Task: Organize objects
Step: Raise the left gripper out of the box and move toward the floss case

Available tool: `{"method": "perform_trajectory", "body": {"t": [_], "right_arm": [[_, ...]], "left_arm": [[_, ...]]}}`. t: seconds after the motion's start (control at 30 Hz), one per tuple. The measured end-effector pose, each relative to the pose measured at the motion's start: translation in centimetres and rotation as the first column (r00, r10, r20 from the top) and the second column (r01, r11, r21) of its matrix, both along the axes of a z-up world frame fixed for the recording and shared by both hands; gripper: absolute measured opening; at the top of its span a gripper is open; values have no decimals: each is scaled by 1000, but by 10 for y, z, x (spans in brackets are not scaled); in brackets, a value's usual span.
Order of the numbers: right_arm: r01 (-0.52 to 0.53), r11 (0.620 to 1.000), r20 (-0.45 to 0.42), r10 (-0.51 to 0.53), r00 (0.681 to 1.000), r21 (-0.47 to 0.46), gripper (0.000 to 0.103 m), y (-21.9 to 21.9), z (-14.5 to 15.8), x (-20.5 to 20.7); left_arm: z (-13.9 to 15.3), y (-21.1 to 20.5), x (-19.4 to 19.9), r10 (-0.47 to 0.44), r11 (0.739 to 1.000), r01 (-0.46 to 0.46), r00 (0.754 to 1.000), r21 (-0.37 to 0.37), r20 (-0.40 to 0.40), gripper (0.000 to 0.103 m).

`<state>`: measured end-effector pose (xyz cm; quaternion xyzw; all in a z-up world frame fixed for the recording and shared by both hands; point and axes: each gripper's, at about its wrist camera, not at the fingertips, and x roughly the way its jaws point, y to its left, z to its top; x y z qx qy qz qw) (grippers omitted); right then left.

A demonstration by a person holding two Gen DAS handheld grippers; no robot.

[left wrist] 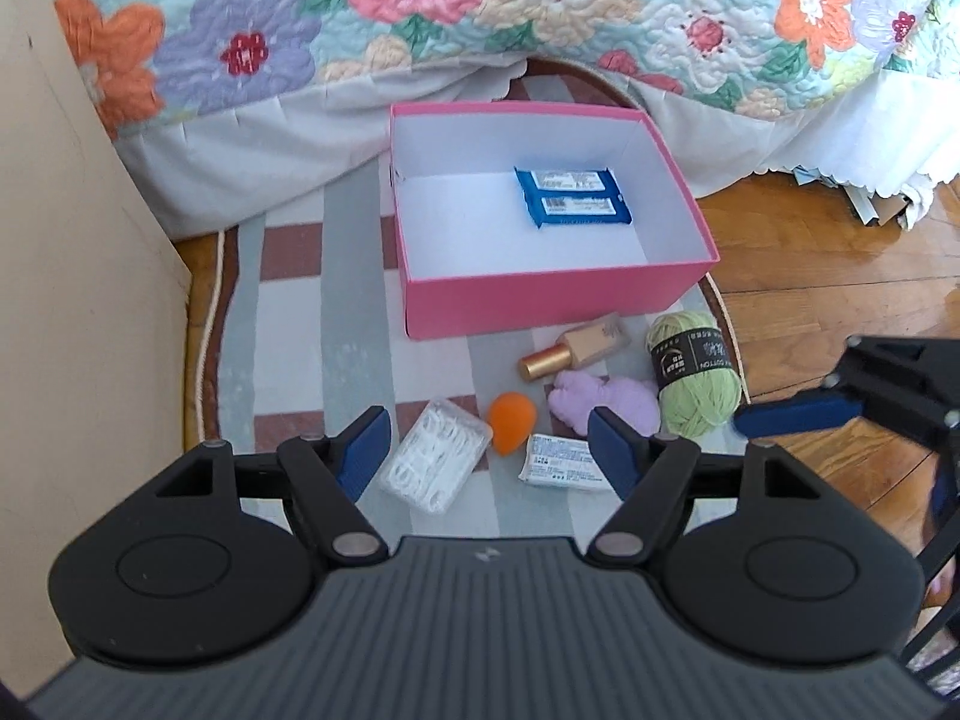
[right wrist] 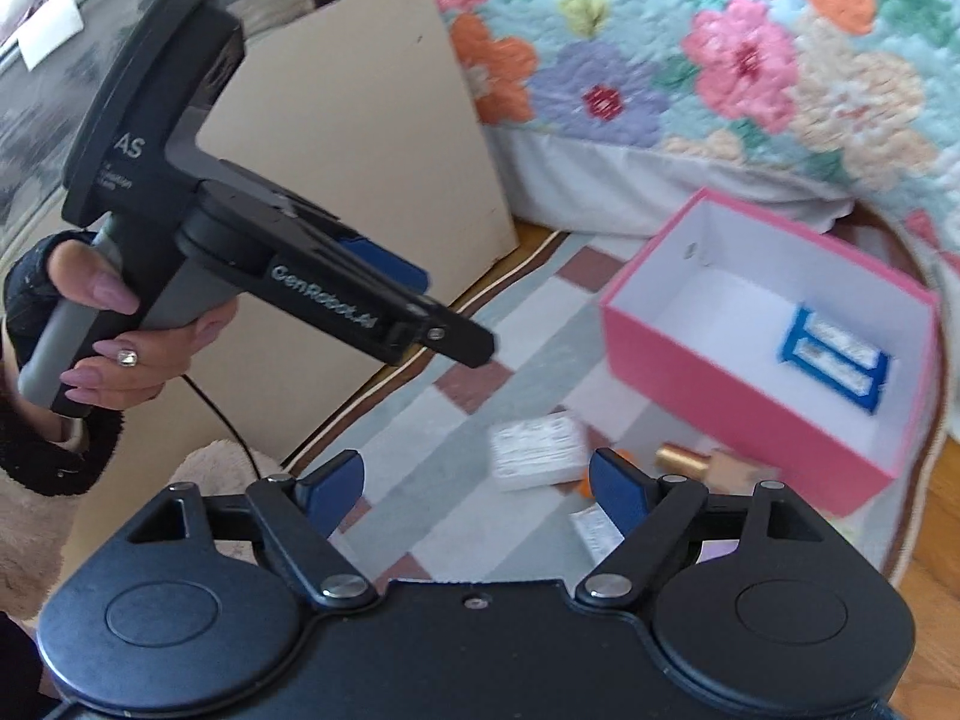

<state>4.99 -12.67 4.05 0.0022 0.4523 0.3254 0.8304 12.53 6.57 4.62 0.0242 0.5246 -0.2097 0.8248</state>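
Note:
A pink box (left wrist: 543,294) with white inside stands on the rug and holds a blue packet (left wrist: 573,197). In front of it lie a clear floss-pick box (left wrist: 435,462), an orange sponge (left wrist: 510,414), a white packet (left wrist: 558,461), a gold-capped bottle (left wrist: 576,348), a purple plush (left wrist: 603,402) and green yarn (left wrist: 693,372). My left gripper (left wrist: 489,450) is open and empty above the floss picks and sponge. My right gripper (right wrist: 477,489) is open and empty over the floss-pick box (right wrist: 537,450), with the pink box (right wrist: 738,408) to its right. The left gripper (right wrist: 384,276) also shows in the right wrist view.
A floral quilt (left wrist: 480,6) hangs over the bed behind the box. A beige panel (left wrist: 66,276) stands at the left. Wood floor (left wrist: 828,276) lies right of the striped rug (left wrist: 288,324). The right gripper's finger (left wrist: 798,411) reaches in from the right near the yarn.

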Motion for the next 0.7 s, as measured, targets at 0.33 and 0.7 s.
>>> {"method": "perform_trajectory", "body": {"t": [0.33,0.7], "right_arm": [[5,1000,-71,-5,997,1,86,39,-76,29],[60,998,-195,-54,979,27,86,61,-147,49]], "left_arm": [[-76,3,20,-33,999,33,999,-5,-36,89],[-150,27,51,71,994,-81,989,-76,-129,91]]}}
